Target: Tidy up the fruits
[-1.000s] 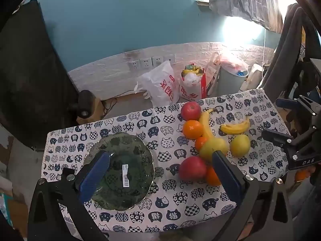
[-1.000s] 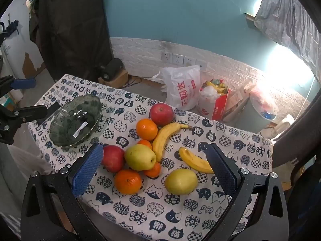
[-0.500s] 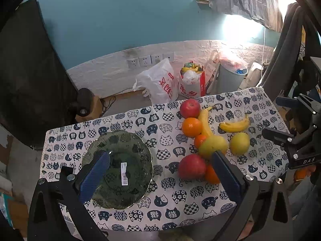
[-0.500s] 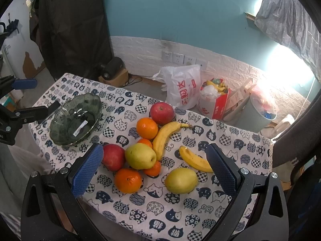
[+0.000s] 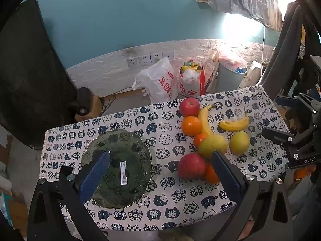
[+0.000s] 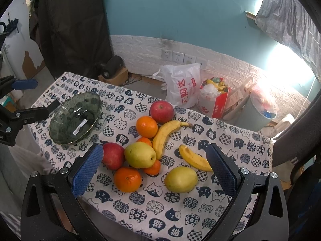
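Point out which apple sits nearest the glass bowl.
The apple at the cluster's near-left edge, beside the bowl; the other apple lies at the far end.

On the table (image 6: 140,210), the bowl (image 6: 66,128) sits left of the fruit cluster (image 6: 140,156) (bananas (image 6: 164,134) rightmost).

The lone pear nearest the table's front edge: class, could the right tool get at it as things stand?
Probably yes. The pear lies apart from the other fruit, nothing rests on it, and the right tool hangs open just above it. The banana behind is close but not touching.
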The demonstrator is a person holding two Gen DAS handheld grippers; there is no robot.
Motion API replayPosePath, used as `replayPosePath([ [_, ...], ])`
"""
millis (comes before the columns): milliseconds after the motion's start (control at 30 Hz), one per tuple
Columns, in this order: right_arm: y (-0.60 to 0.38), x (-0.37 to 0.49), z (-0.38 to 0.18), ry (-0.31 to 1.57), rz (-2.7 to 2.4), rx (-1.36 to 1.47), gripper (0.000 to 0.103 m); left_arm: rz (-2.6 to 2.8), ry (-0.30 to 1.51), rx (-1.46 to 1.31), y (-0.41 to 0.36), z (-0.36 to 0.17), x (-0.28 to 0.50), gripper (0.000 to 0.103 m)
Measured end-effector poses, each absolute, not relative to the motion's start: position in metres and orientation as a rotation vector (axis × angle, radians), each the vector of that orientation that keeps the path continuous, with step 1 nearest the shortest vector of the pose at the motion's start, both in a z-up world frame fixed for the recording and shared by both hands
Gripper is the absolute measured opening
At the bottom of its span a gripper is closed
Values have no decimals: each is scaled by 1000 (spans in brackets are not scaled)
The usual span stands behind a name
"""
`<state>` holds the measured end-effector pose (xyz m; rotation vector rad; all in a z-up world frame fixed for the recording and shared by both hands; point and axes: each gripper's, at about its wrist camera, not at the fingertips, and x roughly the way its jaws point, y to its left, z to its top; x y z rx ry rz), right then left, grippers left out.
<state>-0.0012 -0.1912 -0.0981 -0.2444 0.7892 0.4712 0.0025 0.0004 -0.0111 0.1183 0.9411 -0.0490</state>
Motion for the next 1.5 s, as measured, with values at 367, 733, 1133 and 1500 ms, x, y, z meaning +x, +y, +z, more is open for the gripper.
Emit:
replayPosePath([
  [367,-190,-2,-97,791,471,-246,100,-55,945,121,-2,-15,1,102],
  [733,-190,-2,-97,793,472,-247,100,-58,949,120,-2,-16,0,102],
  [1133,-190,-2,-97,794,471,-247,100,-59,949,123,-3,-16,1,102],
  [1500,-190,-2,-97,796,470,-250,100,-55,958,124,-3,-19,0,102],
])
